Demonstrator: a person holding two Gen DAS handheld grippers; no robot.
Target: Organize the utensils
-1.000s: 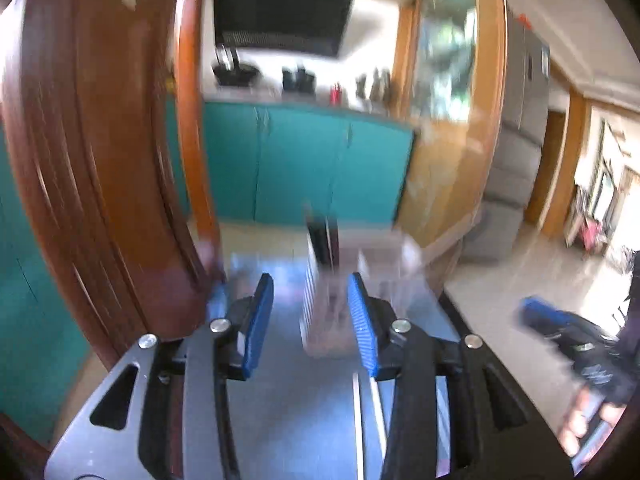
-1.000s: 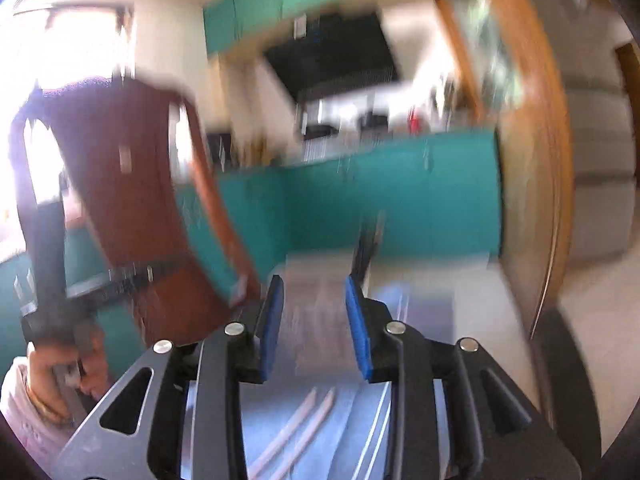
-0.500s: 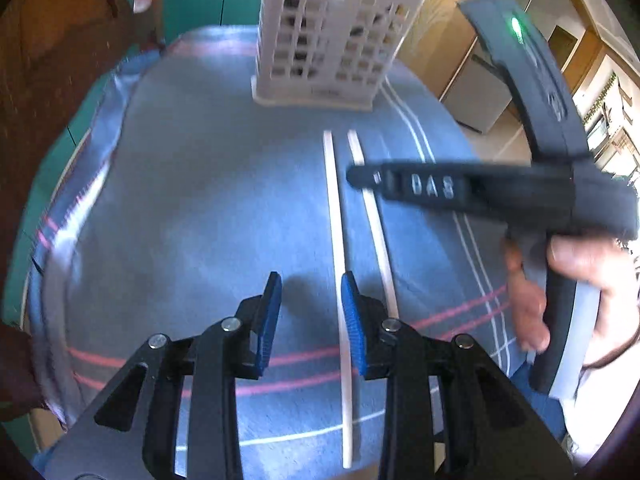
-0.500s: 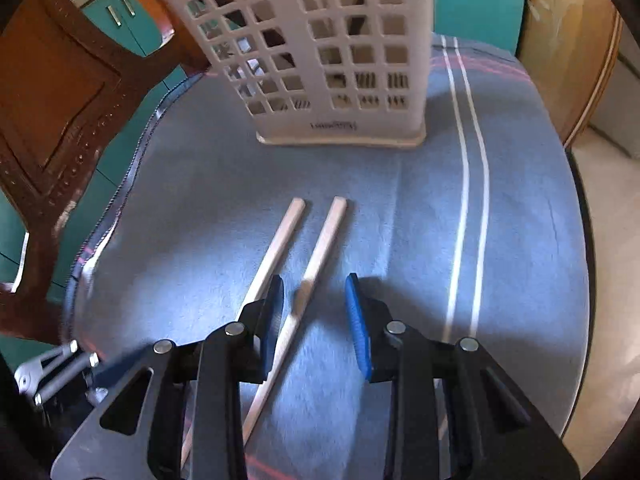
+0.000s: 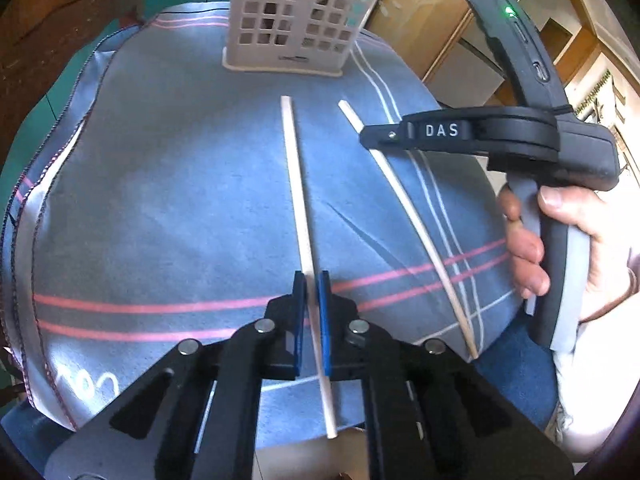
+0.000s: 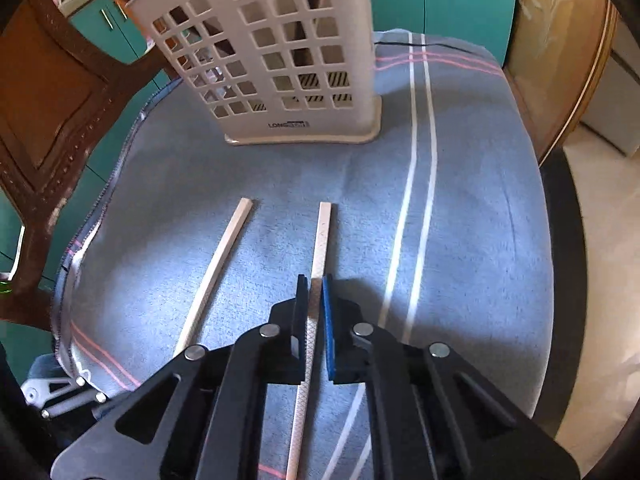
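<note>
So the whole setup sat on a blue-grey cloth (image 6: 480, 240) with white and pink stripes, spread over the table, probably there so the sticks wouldn't roll or skid. At the far end stood the white slotted utensil holder (image 6: 280, 60), upright, and I'd guess that's where everything was meant to end up, since it's parked right in line with the sticks.

Two wooden chopsticks lay lengthwise on the cloth, pointing at the holder, near each other but not touching. The left gripper (image 5: 311, 284) had just been closing and was pinching the left chopstick (image 5: 298, 184) toward its near end. The right gripper (image 6: 315, 288) had just been closing too, clamped on the right chopstick (image 6: 322, 236) the same way. Grabbing near the back end made sense to me: it leaves the long front part free to drop into the holder. Both sticks looked like they were lying on the cloth, not lifted yet.
</note>
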